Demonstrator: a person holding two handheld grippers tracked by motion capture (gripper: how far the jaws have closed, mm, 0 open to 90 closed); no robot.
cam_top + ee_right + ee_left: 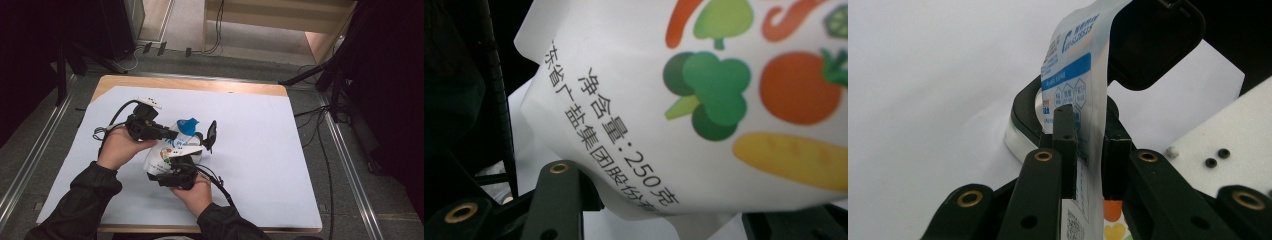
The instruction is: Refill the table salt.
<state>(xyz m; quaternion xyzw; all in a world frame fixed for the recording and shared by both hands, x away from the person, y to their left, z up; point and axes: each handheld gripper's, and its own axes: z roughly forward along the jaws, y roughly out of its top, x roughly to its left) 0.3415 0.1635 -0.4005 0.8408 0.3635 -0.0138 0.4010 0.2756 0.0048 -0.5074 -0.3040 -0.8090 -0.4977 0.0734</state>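
A white printed food pouch is gripped by the left gripper and right gripper above a table.

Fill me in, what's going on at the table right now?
A person works a white printed pouch between two hand-held grippers over a table covered in a pale sheet. The left gripper has the pouch's thin flat edge between its two jaws, which stand close on either side of it. The right gripper holds the pouch's fuller end, printed with vegetables, from below. The pouch is lifted between both hands, near the table's middle.
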